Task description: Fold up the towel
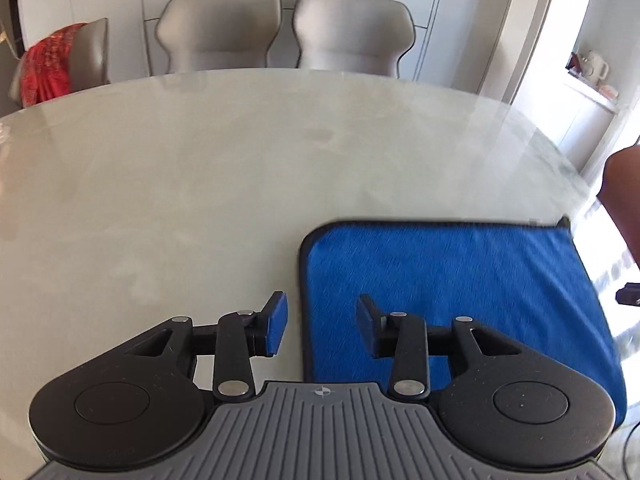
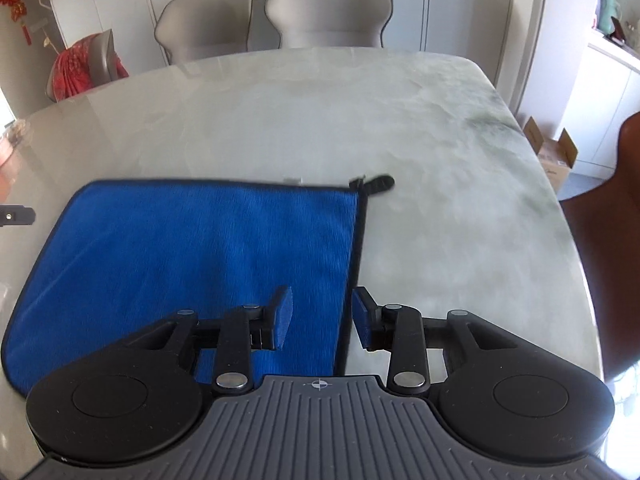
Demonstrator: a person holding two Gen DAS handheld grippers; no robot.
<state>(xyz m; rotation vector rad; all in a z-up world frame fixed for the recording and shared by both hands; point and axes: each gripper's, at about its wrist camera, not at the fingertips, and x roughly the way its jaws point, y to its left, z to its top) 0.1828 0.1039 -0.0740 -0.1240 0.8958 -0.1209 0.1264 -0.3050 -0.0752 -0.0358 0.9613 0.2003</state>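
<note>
Here the left gripper has its fingers spread wide with nothing between them, poised over the left edge of the blue towel: one blue pad over bare tabletop, the other over the cloth. The right gripper likewise has its fingers parted and empty, straddling the towel's right, dark-trimmed edge. The towel lies flat on the near part of the pale marbled tabletop; a small black hanging loop projects from its far right corner. Beyond the tabletop's far edge stand two grey chairs, with a red cloth draped over a third chair at left. A cardboard box sits on the floor at right.
</note>
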